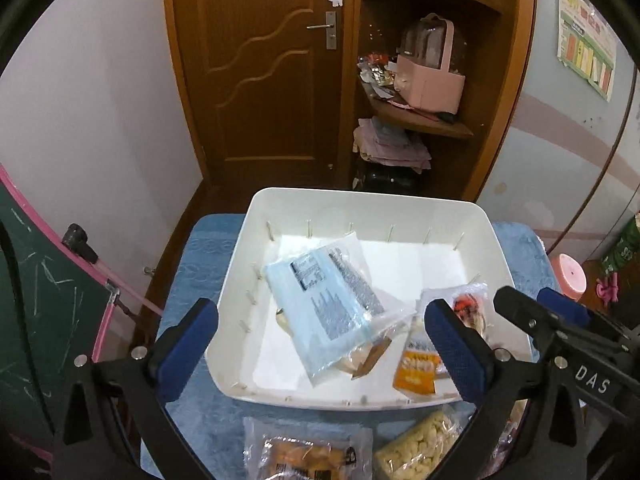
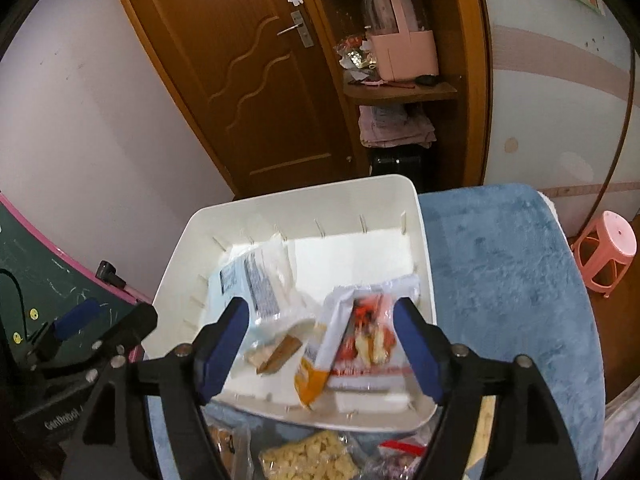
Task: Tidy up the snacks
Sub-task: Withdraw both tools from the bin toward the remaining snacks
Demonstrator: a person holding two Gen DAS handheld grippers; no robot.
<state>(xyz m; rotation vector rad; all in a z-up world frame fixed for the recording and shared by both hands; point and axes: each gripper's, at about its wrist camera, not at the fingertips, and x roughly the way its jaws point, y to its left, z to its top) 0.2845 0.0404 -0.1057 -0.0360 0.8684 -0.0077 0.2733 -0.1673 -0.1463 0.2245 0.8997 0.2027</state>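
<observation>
Both pairs of blue-padded fingers spread wide, gripping nothing: left gripper [image 1: 320, 344] and right gripper [image 2: 324, 344] hover over the bin's near edge. The glossy white plastic bin [image 1: 472, 216] holds crinkly snack packets [image 1: 336, 304]; more packets [image 1: 304, 456] lie just before it on the fuzzy blue tabletop [image 2: 504, 272]. A wooden door [image 1: 260, 60] stands beyond the bin.

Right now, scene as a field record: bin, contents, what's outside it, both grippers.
bin: white bin on blue cloth
in bin: blue-label packet, orange packet, red-print packet
outside bin, near edge: pale puffed-snack bag, clear bag with orange snack
left gripper: open, fingers empty
right gripper: open above red-print packet, not gripping
</observation>
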